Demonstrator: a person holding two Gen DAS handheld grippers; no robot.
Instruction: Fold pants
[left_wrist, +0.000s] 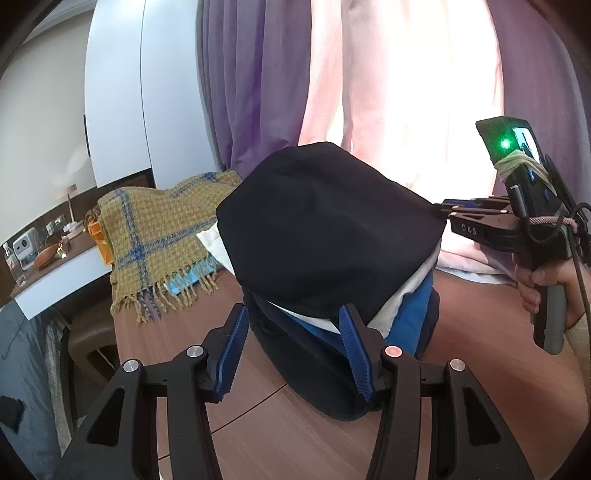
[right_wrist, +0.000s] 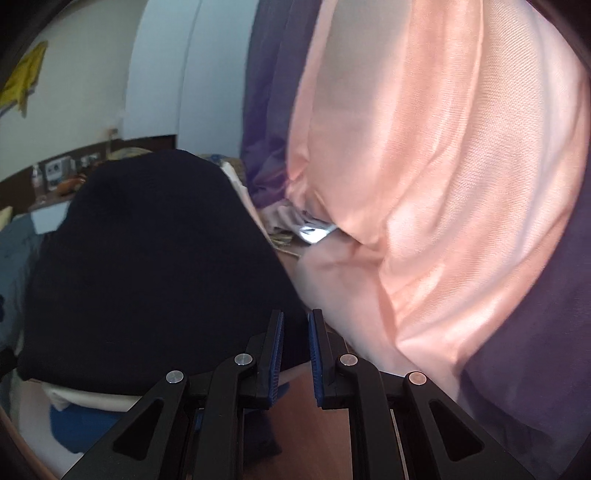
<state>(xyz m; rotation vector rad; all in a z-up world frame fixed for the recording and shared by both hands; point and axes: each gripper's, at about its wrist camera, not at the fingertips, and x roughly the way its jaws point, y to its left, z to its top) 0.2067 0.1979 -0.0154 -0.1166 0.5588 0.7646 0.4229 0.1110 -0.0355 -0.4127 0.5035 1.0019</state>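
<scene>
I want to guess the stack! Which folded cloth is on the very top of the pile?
The black pants are on top. Under them lie a white piece, then a blue one, then a dark one at the bottom. The right gripper touches the black one's edge.

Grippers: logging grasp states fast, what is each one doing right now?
Left gripper: open, holding nothing, fingers at the clothes pile.
Right gripper: fingers nearly closed on an edge of the black pants.

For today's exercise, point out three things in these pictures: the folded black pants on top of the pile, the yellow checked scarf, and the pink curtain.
black pants (left_wrist: 328, 221): left wrist view, middle of the top folded face.
yellow checked scarf (left_wrist: 159, 225): left wrist view, on the blue crossing stripes.
pink curtain (right_wrist: 443, 166): right wrist view, middle of the hanging folds.
</scene>
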